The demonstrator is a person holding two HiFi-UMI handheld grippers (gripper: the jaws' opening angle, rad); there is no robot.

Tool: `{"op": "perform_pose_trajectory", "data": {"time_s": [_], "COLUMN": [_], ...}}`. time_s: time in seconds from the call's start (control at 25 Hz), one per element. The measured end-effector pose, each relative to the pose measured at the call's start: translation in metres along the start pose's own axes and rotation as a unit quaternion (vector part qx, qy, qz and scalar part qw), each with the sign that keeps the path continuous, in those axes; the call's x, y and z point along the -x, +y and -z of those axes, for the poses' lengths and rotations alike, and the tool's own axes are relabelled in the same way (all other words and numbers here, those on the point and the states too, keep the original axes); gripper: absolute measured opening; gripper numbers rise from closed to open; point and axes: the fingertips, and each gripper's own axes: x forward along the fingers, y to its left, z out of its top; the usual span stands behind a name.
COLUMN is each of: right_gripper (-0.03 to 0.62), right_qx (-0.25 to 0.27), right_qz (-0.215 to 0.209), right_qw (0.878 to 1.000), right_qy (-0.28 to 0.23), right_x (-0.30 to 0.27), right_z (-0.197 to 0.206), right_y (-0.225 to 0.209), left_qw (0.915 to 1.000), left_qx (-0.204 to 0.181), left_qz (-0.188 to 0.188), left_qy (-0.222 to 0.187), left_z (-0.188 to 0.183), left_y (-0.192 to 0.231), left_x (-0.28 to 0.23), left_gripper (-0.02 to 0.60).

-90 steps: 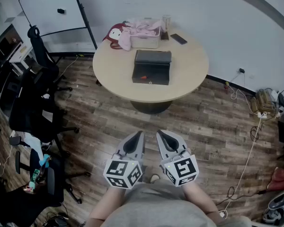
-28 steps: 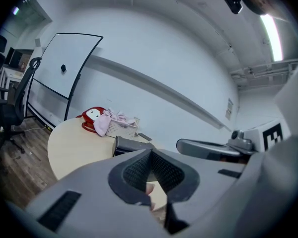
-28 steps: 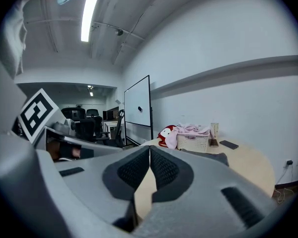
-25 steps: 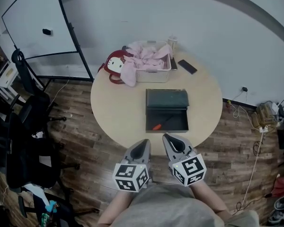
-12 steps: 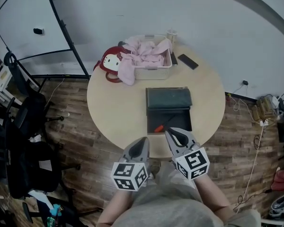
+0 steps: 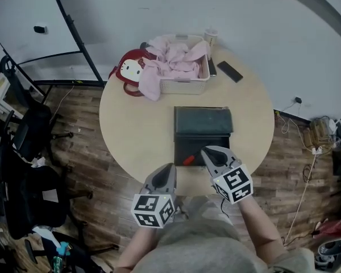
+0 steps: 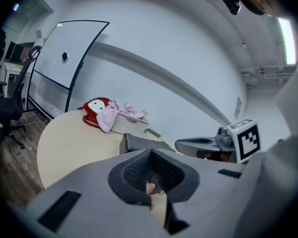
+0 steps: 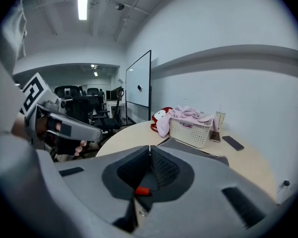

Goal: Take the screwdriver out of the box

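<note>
An open dark box [image 6: 202, 144] sits mid-table with its lid [image 6: 203, 120] folded back. A screwdriver with a red handle [image 6: 188, 159] lies in the box's near left corner. My right gripper [image 6: 207, 150] is shut and empty, its tip over the box's near part, just right of the screwdriver. In the right gripper view the red handle [image 8: 142, 191] shows low between the shut jaws [image 8: 150, 148]. My left gripper [image 6: 169, 167] is shut and empty at the table's front edge, left of the box. In the left gripper view the box [image 7: 139, 143] lies beyond its tips [image 7: 151, 150].
A white basket [image 6: 184, 84] of pink cloth, a red character bag [image 6: 128, 70], a phone [image 6: 230, 71] and a cup [image 6: 211, 37] stand at the table's far side. Office chairs [image 6: 23, 141] crowd the left. Cables [image 6: 307, 169] lie on the floor at right.
Both grippers moved forward toward the table. The right one went from short of the table edge to over the box's near part; the left one reached the table edge.
</note>
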Motion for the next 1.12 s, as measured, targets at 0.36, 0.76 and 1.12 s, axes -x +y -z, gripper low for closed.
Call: {"op": "perform_pose_trajectory", "data": {"time_s": [0.36,0.76,1.12], "right_gripper": [0.002,0.003,0.114], "right_qx": [0.112,0.292,0.359], "right_qz": [-0.105,-0.255,-0.346], "right_qw": [0.984,0.895,0.81], "right_qy": [0.094,0.222,0.308], "right_x": [-0.046,-0.072,-0.082], "right_z": [0.031,0.1,0.148], "right_y": [-0.006,0.018,0.023], "left_qw": [0.9993,0.9976,0.9957], "left_qx": [0.02,0.04,0.048], "left_qz": [-0.029,-0.056,-0.079], "left_qy": [0.011,0.012,0.008], "left_z": [0.003,0.007,0.006], "left_y": [0.021,0.035,0.046], "left_x": [-0.031,-0.039,-0.037], "left_gripper": [0.003,0.003,0.003]}}
